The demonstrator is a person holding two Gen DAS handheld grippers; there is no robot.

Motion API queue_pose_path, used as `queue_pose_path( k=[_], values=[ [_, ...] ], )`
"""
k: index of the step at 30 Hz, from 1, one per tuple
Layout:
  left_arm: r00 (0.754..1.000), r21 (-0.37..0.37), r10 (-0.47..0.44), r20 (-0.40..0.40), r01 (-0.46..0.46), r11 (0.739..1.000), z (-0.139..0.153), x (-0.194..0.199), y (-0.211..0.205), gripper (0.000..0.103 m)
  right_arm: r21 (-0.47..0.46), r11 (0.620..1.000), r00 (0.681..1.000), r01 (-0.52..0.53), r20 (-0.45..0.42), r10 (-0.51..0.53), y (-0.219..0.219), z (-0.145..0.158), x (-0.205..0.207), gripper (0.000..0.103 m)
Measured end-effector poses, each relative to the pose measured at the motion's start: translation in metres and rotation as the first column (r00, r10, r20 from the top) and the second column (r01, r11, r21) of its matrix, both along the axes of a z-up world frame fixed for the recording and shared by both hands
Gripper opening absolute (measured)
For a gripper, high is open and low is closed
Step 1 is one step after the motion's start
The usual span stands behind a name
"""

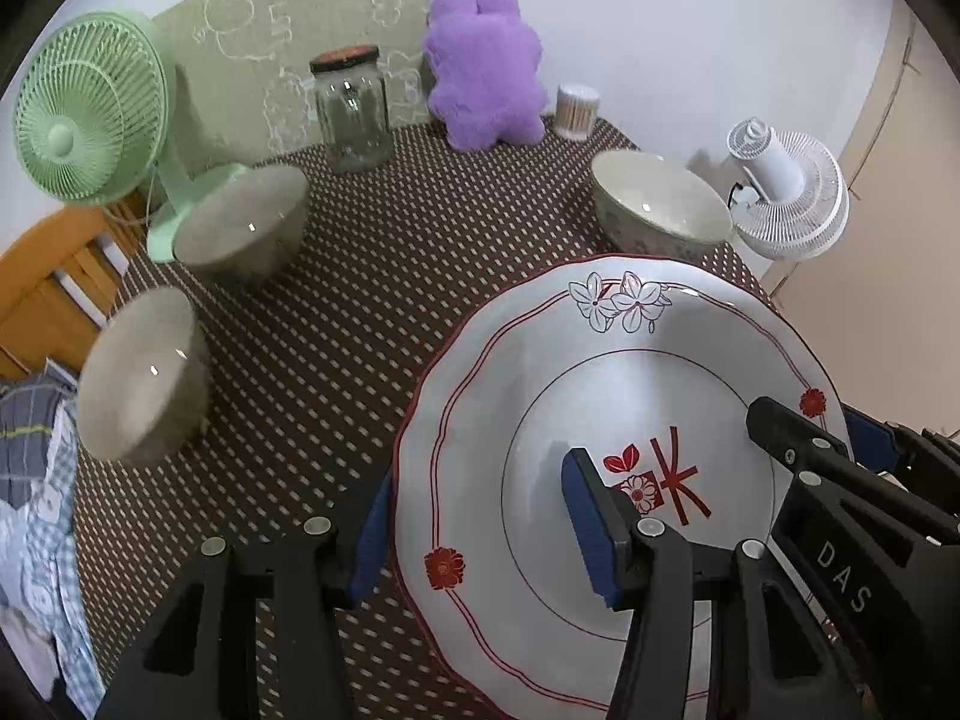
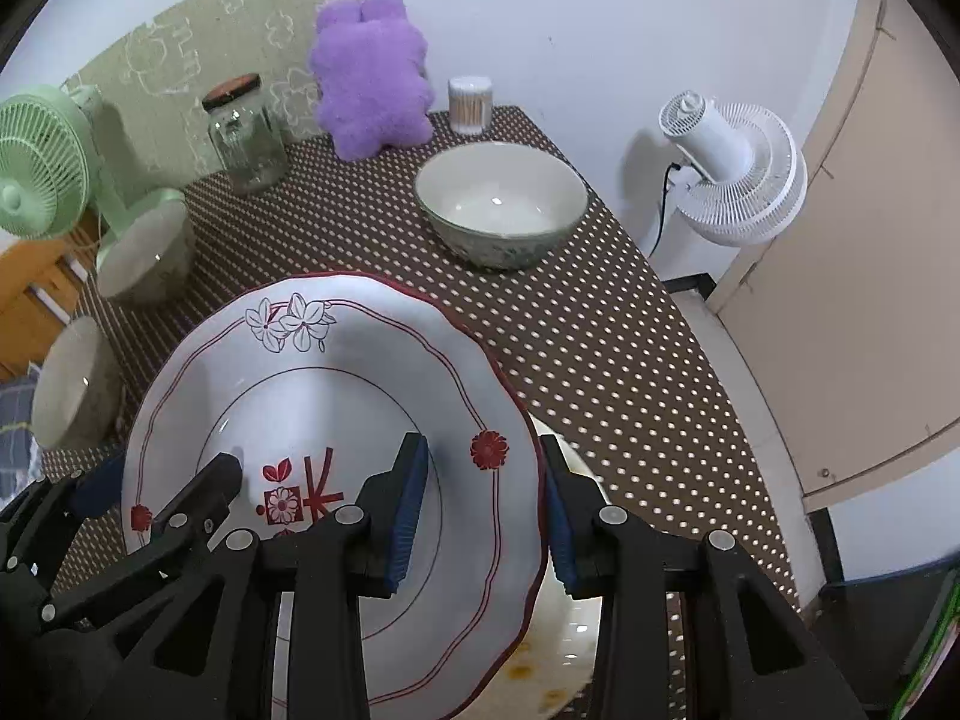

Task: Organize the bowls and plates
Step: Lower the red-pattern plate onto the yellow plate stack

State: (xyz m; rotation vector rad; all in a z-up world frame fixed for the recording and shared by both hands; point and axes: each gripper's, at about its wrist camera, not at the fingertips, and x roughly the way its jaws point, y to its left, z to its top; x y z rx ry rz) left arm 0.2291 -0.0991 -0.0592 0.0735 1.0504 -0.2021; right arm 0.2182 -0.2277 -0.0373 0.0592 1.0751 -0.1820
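- Two grippers carry one white scalloped plate with red line trim [image 1: 540, 420], filling the lower centre of both views: left gripper [image 1: 480, 534] and right gripper [image 2: 486, 510] each have jaws pinching an opposite rim.
- Keep both hands level and moving together; I judge uneven pull could slip a rim.
- Counted: three pale ceramic bowls, at upper right [image 1: 660, 204] and two at left [image 1: 240, 222] [image 1: 144, 378]; another pale plate [image 2: 570, 630] lies beneath on the dotted brown surface [image 1: 360, 300].

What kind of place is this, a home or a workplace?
Most likely a room in a home. A table with a dotted brown cloth holds household things: a purple plush toy, a glass jar and a green desk fan.
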Motion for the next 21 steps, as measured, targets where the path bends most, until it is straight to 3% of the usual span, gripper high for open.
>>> queue_pose_path(
  k=[21],
  values=[
    [0.991,0.048,0.079,-0.108,-0.074,0.996,-0.030,-0.030,-0.037,0.054,0.040,0.996,0.992,-0.078,-0.101,0.081,-0.035,-0.033,-0.008,0.041]
  ],
)
